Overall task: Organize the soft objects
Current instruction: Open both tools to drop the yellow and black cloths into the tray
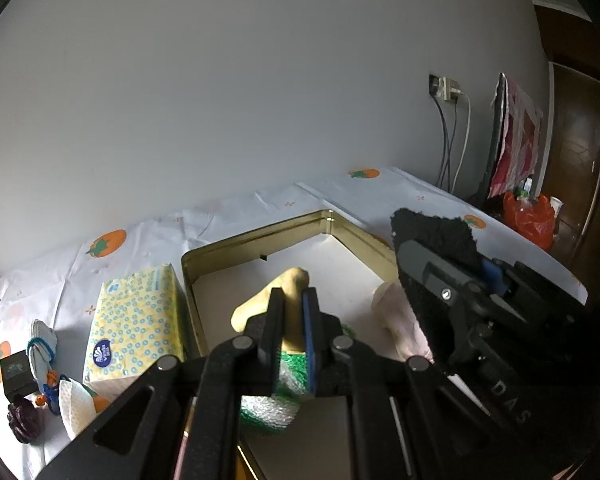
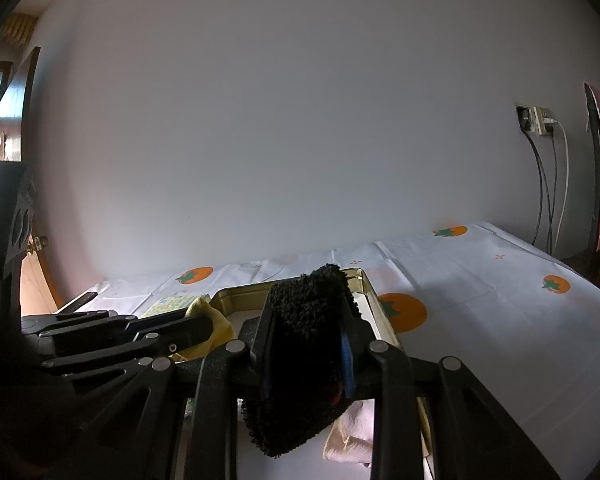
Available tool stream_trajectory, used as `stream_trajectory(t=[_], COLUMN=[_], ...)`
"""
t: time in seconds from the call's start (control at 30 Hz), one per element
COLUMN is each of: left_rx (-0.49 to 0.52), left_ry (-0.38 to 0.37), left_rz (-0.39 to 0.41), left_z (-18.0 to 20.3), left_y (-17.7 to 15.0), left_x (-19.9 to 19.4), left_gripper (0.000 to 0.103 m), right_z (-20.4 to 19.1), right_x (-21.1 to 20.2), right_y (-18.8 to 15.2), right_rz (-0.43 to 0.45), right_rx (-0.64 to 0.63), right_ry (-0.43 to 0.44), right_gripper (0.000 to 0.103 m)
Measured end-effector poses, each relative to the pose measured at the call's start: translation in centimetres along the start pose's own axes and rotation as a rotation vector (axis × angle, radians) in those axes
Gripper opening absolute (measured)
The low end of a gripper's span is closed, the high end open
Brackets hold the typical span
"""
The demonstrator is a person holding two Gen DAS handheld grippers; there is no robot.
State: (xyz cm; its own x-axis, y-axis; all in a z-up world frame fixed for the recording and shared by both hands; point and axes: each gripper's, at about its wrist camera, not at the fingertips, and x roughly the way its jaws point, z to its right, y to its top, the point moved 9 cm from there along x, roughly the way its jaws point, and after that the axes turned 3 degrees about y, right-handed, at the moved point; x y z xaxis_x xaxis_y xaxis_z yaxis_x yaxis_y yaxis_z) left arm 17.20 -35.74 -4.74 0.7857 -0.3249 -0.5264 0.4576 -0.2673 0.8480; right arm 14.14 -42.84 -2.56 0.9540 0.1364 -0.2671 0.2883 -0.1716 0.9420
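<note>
My left gripper [image 1: 293, 300] is shut on a yellow soft toy [image 1: 290, 292] with a green and white part [image 1: 278, 394], held above the gold tin box [image 1: 260, 236]. My right gripper [image 2: 308, 308] is shut on a black fuzzy cloth [image 2: 300, 340], also over the tin [image 2: 240, 291]; the cloth shows at the right in the left wrist view [image 1: 434, 236]. A pale pink soft item [image 1: 398, 320] lies inside the tin and shows below the right gripper [image 2: 350, 436]. The left gripper [image 2: 204, 326] with the yellow toy [image 2: 220, 322] shows at the left in the right wrist view.
A yellow tissue pack [image 1: 134, 320] lies left of the tin. Small items lie further left: a white and blue cloth [image 1: 42, 344], a small black box [image 1: 16, 372], a dark purple thing [image 1: 22, 420], a white paper piece [image 1: 74, 404]. The tomato-print tablecloth [image 2: 500, 312] covers the table.
</note>
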Motion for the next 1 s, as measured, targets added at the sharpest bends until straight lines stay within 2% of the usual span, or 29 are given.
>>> stream_trajectory(t=[0.2,0.23,0.33,0.4,0.43,0.5,0.63,0.7,0.83,0.93,1.0], left_rx=[-0.002,0.0,-0.016,-0.029,-0.038,-0.058,-0.06,-0.061,-0.091,-0.128,-0.156], left_ry=[0.001,0.008,0.012,0.024,0.036,0.041,0.064,0.09,0.146,0.211,0.27], left_rz=[0.004,0.006,0.007,0.017,0.025,0.046,0.09,0.119,0.151,0.178,0.188], left_z=[0.0,-0.1,-0.6,-1.1,-1.4,-2.0,-3.0,-4.1,-7.6,-11.7,-14.9], left_y=[0.0,0.0,0.1,0.3,0.4,0.5,0.3,0.1,-0.8,-1.5,-2.4], left_x=[-0.1,-0.2,-0.4,-0.7,-0.9,-1.5,-3.2,-4.3,-6.3,-8.0,-9.0], left_gripper=[0.01,0.01,0.014,0.034,0.04,0.054,0.064,0.077,0.077,0.078,0.084], right_z=[-0.1,-0.2,0.3,0.7,0.9,1.1,0.7,0.2,-1.3,-3.3,-5.2], right_x=[-0.2,-0.3,-0.7,-1.1,-1.3,-1.6,-2.0,-2.2,-1.9,-1.6,-1.4], right_y=[0.0,0.0,0.2,0.3,0.4,0.6,0.8,0.9,0.9,0.6,0.5], right_rz=[0.007,0.01,0.034,0.053,0.066,0.082,0.107,0.116,0.11,0.102,0.094], right_rx=[0.005,0.005,0.021,0.039,0.046,0.052,0.049,0.039,0.012,-0.028,-0.067], right_ry=[0.012,0.021,0.002,-0.002,-0.009,-0.014,-0.006,0.001,0.025,0.057,0.088], right_gripper=[0.035,0.046,0.063,0.07,0.073,0.074,0.075,0.075,0.075,0.075,0.075])
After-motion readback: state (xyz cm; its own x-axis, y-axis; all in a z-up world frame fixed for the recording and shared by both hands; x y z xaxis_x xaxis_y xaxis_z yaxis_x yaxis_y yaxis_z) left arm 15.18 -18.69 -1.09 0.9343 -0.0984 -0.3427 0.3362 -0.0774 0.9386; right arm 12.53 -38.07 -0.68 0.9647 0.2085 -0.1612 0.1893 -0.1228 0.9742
